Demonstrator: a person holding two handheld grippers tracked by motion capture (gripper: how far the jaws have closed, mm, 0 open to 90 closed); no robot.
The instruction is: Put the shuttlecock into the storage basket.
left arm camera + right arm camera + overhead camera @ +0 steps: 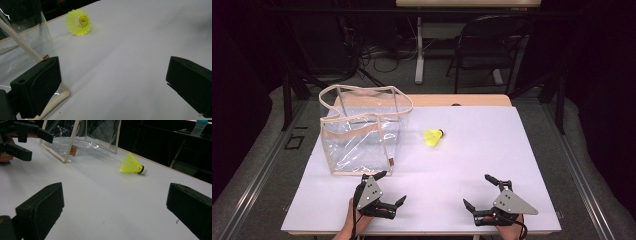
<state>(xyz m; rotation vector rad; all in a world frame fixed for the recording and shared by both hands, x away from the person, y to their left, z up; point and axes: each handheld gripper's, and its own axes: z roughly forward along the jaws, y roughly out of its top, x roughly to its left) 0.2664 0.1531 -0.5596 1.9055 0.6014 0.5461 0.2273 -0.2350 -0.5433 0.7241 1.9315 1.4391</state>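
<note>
A yellow shuttlecock [433, 137] lies on its side on the white table, just right of a clear plastic bag [362, 131] with cream trim. My left gripper [390, 188] rests open near the front edge, right below the bag's front corner. In the left gripper view the shuttlecock [78, 22] shows its open skirt far ahead, and the bag's trim [25, 47] runs beside the left jaw. My right gripper [479, 192] stands open at the front right, nothing between its jaws. The right gripper view has the shuttlecock [133, 165] ahead and the bag [82, 138] beyond at left.
The white table top [492, 150] stretches wide between the grippers and the shuttlecock. Behind the table stand a black chair [492, 47] and a table leg among cables on the floor. The left gripper [18, 138] shows at the upper left of the right gripper view.
</note>
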